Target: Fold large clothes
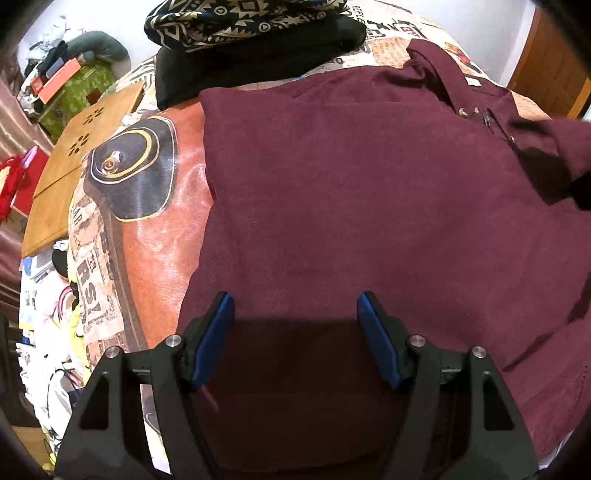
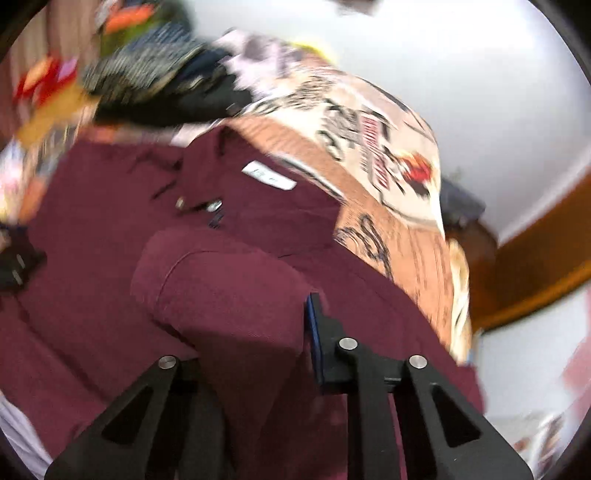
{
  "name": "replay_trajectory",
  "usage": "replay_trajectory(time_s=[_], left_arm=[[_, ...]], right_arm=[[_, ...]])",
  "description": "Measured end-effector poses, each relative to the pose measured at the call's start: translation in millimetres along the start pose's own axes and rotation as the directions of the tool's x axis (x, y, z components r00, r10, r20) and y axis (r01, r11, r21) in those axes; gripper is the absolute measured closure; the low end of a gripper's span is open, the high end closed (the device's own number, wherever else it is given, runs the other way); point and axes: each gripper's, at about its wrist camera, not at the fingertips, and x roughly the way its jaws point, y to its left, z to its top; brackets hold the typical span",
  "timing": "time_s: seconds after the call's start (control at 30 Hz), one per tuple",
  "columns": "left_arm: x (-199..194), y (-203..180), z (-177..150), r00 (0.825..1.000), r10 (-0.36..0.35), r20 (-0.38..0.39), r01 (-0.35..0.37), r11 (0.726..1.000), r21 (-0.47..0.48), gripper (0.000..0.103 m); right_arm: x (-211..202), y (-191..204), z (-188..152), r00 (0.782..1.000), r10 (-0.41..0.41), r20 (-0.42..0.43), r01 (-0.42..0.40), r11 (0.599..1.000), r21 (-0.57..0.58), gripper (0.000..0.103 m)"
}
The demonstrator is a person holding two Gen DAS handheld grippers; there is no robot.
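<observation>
The left gripper (image 1: 295, 339) hovers wide open over the maroon shirt (image 1: 369, 206) spread on the printed bedcover (image 1: 147, 236). The right gripper (image 2: 258, 325) pinches a raised shirt fold; its left finger is hidden by cloth, view blurred.

A printed bedspread (image 1: 155, 236) is spread out. Patterned cloth (image 1: 240, 18) is piled on black fabric (image 1: 258, 70); a wooden board (image 1: 74, 166) is seen beside.

The maroon shirt (image 1: 369, 206) is a matt woven cloth with a fine, slightly rough grain, plus small shiny metal snaps at the placket. The printed bedsheet (image 1: 155, 229) under it looks smoother, with a faint sheen. The left hand-held gripper (image 1: 295, 339) is matt black plastic with blue rubbery pads and bright steel pins. The board (image 1: 74, 166) off the bed's left edge is plain wood.
</observation>
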Motion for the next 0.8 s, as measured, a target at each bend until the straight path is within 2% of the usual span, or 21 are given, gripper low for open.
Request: replay_trajectory(time_s=[0.1, 0.2, 0.4, 0.47, 0.53, 0.6, 0.63, 0.77, 0.8], left_arm=[[0, -1, -1, 1.000, -0.013, -0.005, 0.013, 1.000, -0.022, 0.033], [1, -1, -3, 1.000, -0.024, -0.008, 0.023, 0.999, -0.042, 0.027], [3, -1, -9, 1.000, -0.007, -0.010, 0.006, 0.997, -0.072, 0.027], [3, -1, -9, 1.000, -0.003, -0.013, 0.002, 0.997, -0.078, 0.026], [2, -2, -10, 1.000, 0.003, -0.013, -0.004, 0.996, -0.084, 0.026], [1, -3, -11, 1.000, 0.010, -0.013, -0.011, 0.996, -0.085, 0.026], [1, -3, -12, 1.000, 0.013, -0.012, -0.014, 0.996, -0.086, 0.026], [1, -3, -13, 1.000, 0.016, -0.014, -0.018, 0.996, -0.092, 0.025], [0, -3, -13, 1.000, 0.020, -0.016, -0.021, 0.996, -0.090, 0.025]], right_arm=[[-18, -33, -20, 0.997, 0.062, 0.044, -0.068, 0.986, 0.152, 0.089], [-36, -52, -48, 0.990, 0.104, 0.100, -0.128, 0.954, 0.272, 0.089], [-25, -74, -94, 0.981, 0.163, 0.103, -0.192, 0.874, 0.447, 0.089], [-12, -82, -113, 0.961, 0.260, 0.095, -0.270, 0.806, 0.527, 0.089], [-5, -86, -125, 0.952, 0.291, 0.100, -0.295, 0.770, 0.565, 0.088], [-9, -88, -130, 0.952, 0.282, 0.116, -0.294, 0.752, 0.590, 0.087], [-13, -90, -132, 0.955, 0.270, 0.119, -0.286, 0.749, 0.598, 0.083], [-18, -95, -135, 0.946, 0.291, 0.139, -0.314, 0.734, 0.602, 0.082], [-21, -99, -141, 0.951, 0.281, 0.129, -0.300, 0.737, 0.605, 0.076]])
